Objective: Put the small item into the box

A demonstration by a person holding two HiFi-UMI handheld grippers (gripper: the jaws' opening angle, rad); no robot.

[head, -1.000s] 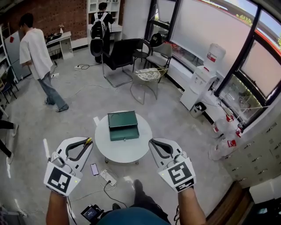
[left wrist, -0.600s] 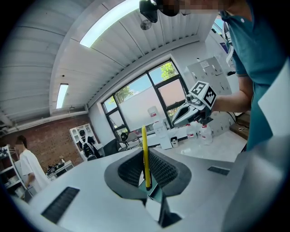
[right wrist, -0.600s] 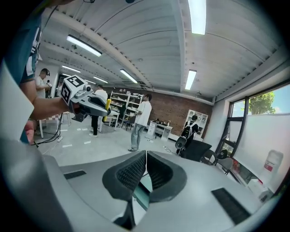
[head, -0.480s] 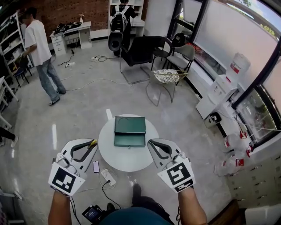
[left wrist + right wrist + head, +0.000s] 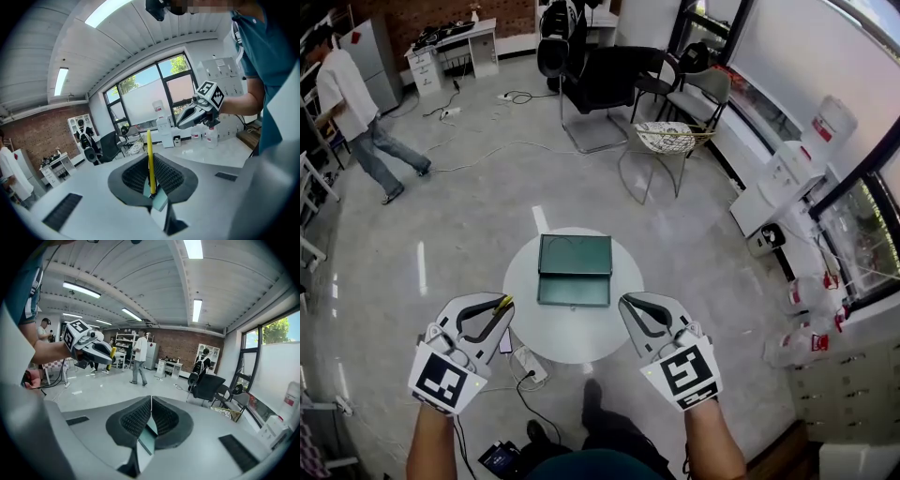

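Note:
A dark green box (image 5: 575,255) with its drawer (image 5: 574,292) pulled out toward me sits on a small round white table (image 5: 572,336). My left gripper (image 5: 502,305) hangs off the table's left edge, shut on a thin yellow stick (image 5: 501,303). The left gripper view shows that yellow stick (image 5: 149,145) upright between the pads of the left gripper (image 5: 151,164). My right gripper (image 5: 626,303) hovers at the table's right edge, shut with nothing in it. In the right gripper view the right gripper (image 5: 151,401) has its pads pressed together.
A phone (image 5: 504,342) and a power strip (image 5: 530,370) with cables lie on the floor by the table. A wire chair (image 5: 667,141) and a black chair (image 5: 600,80) stand beyond. A person (image 5: 352,98) walks at the far left. A water dispenser (image 5: 787,169) stands at the right.
The head view has swung, so the table and box now sit squarer in front of me. The person at the left has walked further off. Both grippers keep their places and states.

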